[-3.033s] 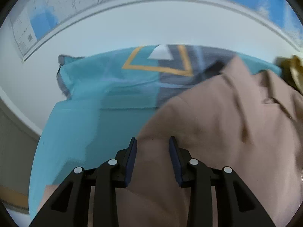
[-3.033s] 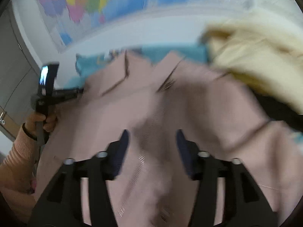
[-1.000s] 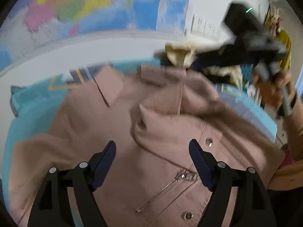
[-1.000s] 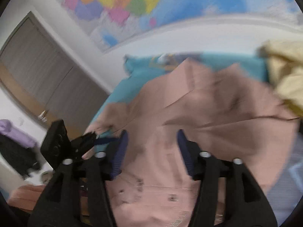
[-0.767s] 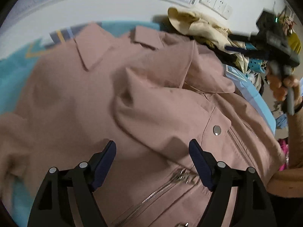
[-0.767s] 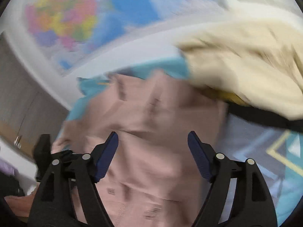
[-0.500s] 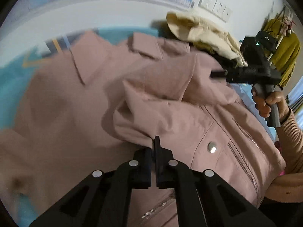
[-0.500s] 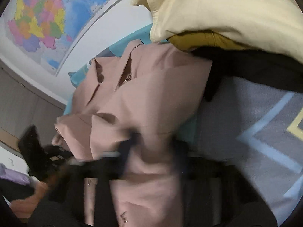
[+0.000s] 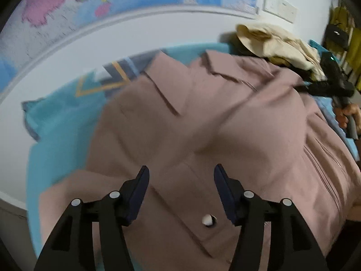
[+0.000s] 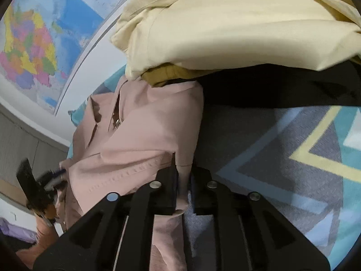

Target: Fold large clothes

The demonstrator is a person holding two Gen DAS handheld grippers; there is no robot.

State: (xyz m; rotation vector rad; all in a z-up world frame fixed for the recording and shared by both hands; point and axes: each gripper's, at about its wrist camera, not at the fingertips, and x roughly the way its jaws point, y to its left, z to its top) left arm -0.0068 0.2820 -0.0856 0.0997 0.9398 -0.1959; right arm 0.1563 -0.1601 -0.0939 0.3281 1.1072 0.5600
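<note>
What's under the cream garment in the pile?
Under the cream garment a mustard-coloured piece and a black one show at the edge, lying on the patterned blanket. How far they extend beneath is covered.

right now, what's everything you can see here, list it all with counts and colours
jacket: 1, dusty pink, spread over the blanket, collar toward the wall
blanket: 1, teal with grey and yellow shapes, under the clothes
cream garment: 1, pale yellow, top of the pile beside the jacket
mustard garment: 1, under the cream one
black garment: 1, bottom of that pile
map: 1, multicoloured, on the wall
wall plates: white, right of the map; count unclear
left gripper: black, blue pads, jaws just opened, above the jacket, holding nothing
right gripper: black, clamped on the jacket's edge
</note>
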